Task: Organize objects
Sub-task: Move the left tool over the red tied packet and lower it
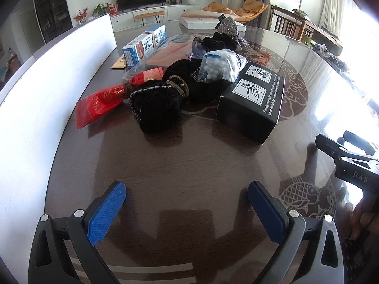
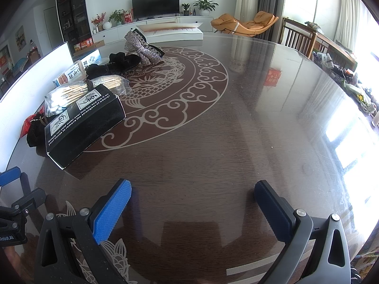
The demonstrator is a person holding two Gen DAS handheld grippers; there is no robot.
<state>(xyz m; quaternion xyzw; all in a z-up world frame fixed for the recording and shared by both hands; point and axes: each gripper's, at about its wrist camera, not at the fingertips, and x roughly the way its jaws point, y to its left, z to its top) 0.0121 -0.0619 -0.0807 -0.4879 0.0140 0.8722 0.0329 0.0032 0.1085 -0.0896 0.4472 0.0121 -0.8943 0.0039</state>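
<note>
Clutter is gathered toward the 12 o'clock part of the left wrist view, on a dark glossy table (image 1: 189, 165) inlaid with pale cloud and fish patterns. A black box (image 1: 251, 104) printed with white hand diagrams and lettering is seen at 1 o'clock, resting flat on the tabletop. A clear bag of cotton swabs (image 1: 222, 66) is leaned against its far upper edge, touching it. Just beside the box, at 11 o'clock, a black knitted bundle (image 1: 161, 104) tied with brown bands is laid, and a red packet (image 1: 99, 104) is spread at its 9 o'clock side, partly tucked under it. Farther back at 11 o'clock a blue and white carton (image 1: 142, 47) is found, and a sparkly silver bow (image 1: 229, 28) is seen at 12 o'clock behind more black fabric. A white panel (image 1: 47, 75) is stood along the table's 9 o'clock edge.

The left gripper (image 1: 187, 198) is held low over bare table at 6 o'clock, its blue-padded fingers spread wide with nothing between them. The right gripper (image 2: 193, 196) is likewise held wide apart and empty, well apart from the box, which is seen at 10 o'clock in its own view.
</note>
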